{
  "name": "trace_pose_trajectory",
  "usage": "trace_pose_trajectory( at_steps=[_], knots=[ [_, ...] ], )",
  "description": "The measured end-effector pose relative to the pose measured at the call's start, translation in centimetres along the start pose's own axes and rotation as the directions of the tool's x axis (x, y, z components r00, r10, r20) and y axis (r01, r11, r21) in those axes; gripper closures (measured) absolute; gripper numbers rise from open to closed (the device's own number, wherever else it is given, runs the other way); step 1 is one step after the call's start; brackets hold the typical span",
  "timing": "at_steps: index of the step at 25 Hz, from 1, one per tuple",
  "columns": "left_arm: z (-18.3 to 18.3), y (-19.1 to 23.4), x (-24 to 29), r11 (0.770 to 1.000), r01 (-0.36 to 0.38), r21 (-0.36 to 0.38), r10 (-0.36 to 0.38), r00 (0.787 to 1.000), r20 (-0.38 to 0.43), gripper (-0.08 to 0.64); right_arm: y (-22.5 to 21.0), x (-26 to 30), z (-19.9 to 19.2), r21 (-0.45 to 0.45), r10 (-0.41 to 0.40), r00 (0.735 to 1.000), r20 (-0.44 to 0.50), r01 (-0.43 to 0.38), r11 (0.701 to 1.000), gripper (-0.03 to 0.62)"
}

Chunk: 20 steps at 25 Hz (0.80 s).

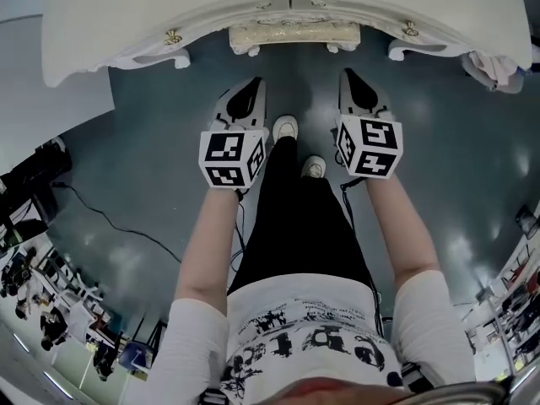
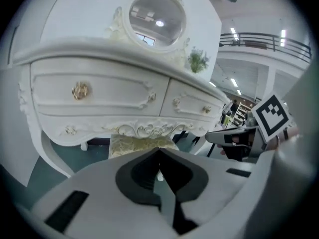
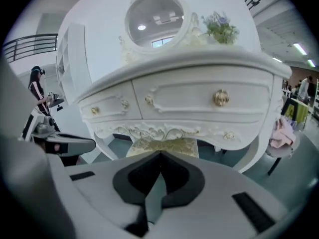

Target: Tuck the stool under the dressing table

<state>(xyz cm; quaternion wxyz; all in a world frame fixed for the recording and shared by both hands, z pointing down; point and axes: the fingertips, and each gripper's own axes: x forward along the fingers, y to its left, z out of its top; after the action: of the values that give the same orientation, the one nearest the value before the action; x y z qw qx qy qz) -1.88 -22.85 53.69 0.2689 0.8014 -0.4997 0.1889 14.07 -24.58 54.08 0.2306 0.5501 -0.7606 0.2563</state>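
**Stool under the table, both grippers empty**

The left gripper [image 2: 159,152] and right gripper [image 3: 160,156] are each pressing their jaws together on nothing, hovering side by side above the floor [image 1: 152,150]. Just ahead of both tips, the stool [image 1: 295,34] is sitting beneath the dressing table [image 1: 126,32], between its 2 front legs, with its seat edge peeking out. The tucking is looking all but done; any last move is calling for a gentle forward nudge. The seat is showing padded gold brocade. The table is showing glossy white curves, scroll carving and round brass knobs [image 3: 221,97].

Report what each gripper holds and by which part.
Nothing. The left gripper and right gripper are both shut and empty, clear of the stool under the dressing table.
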Motion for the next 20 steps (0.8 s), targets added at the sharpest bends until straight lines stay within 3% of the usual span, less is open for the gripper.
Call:
trace_pose_trajectory(
  at_steps=[4,10,15,20],
  knots=[
    [8.7,0.2,-8.6,0.999,0.012,-0.032,-0.009,0.995,0.1,0.54,4.6,-6.8,8.1,-0.05,0.009,0.998,0.059,-0.006,0.999,0.575],
    [19.8,0.6,-18.4,1.0,0.028,-0.003,-0.027,0.979,0.204,0.54,10.9,-15.8,18.9,-0.139,0.037,0.984,0.172,-0.013,0.99,0.575],
    [30.1,0.2,-23.8,0.994,0.065,0.083,-0.087,0.951,0.298,0.54,14.2,-21.3,29.2,-0.171,0.038,0.949,0.313,0.017,0.985,0.575],
    [37.5,-0.8,-28.0,0.979,0.052,0.197,-0.127,0.912,0.39,0.54,15.1,-25.2,35.7,-0.147,0.026,0.91,0.414,0.038,0.988,0.575]
  ],
)
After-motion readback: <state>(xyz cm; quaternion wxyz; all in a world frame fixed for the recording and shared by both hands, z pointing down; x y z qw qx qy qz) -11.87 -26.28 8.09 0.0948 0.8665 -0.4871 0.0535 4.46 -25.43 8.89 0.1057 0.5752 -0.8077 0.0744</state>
